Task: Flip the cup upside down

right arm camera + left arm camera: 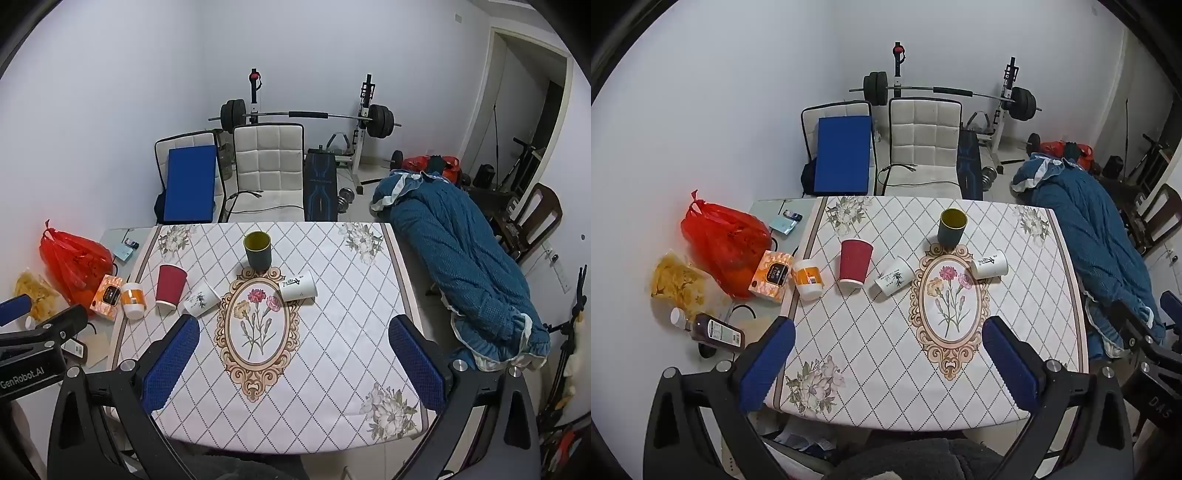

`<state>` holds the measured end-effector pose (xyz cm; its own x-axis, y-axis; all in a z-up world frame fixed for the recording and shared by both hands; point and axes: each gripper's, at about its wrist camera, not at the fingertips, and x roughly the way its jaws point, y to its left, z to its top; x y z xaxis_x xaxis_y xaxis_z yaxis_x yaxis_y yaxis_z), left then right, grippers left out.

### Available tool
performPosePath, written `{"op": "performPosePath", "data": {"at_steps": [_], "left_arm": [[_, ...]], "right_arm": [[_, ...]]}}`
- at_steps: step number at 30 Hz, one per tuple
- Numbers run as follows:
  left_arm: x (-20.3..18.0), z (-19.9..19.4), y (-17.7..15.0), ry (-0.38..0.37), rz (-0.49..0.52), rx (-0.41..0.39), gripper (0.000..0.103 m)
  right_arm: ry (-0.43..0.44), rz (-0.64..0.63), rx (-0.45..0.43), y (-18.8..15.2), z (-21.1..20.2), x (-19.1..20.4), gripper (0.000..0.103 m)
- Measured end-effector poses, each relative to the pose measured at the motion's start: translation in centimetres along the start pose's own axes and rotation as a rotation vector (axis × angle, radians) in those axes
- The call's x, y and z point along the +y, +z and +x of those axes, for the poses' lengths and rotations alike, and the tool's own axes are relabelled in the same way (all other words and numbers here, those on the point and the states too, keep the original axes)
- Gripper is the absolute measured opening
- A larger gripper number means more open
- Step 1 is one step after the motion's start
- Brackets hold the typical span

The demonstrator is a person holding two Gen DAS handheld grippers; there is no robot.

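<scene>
Both grippers are hovering above the near edge of the worktop (871, 369), well apart from every cup. The left gripper (888, 354) is holding its jaws released wide with nothing between them, and the right gripper (293, 350) is doing the same.

Four cups are sitting on the patterned cloth (332, 369) covering the worktop. A dark cup (952, 226) with a yellow inside is standing upright, mouth up, at the far side, just beyond the oval flower picture (948, 295). A red cup (854, 265) is resting upside down to the left of the middle, its rim on the cloth. A white cup with a plant print (894, 280) is lying on its side just right of the red one, touching the left edge of the oval. A white cup with dark writing (990, 263) is lying on its side at the oval's far right edge.

Left of the red cup, an orange-and-white jar (809, 282) is standing at the cloth's left edge, with an orange box (771, 276) beside it, a red plastic bag (724, 243) farther left and a dark bottle (714, 330) lying nearer. Beyond the worktop, two white chairs (925, 147) are facing it, a barbell (945, 92) is resting on its rack by the far wall, and a blue quilt (1086, 229) is draping over something on the right.
</scene>
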<state>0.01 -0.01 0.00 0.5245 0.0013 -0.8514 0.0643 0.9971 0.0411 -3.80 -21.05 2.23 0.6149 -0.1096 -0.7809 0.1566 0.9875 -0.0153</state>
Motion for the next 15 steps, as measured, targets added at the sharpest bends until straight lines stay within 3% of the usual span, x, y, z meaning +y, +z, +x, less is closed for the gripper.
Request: {"op": "performPosePath", "data": {"at_steps": [15], "left_arm": [[0.1,0.0,1.2,-0.01,0.003,-0.01,0.103]], "right_arm": [[-0.009,-0.009,-0.024,0.5,-0.2,0.8,0.103]]}}
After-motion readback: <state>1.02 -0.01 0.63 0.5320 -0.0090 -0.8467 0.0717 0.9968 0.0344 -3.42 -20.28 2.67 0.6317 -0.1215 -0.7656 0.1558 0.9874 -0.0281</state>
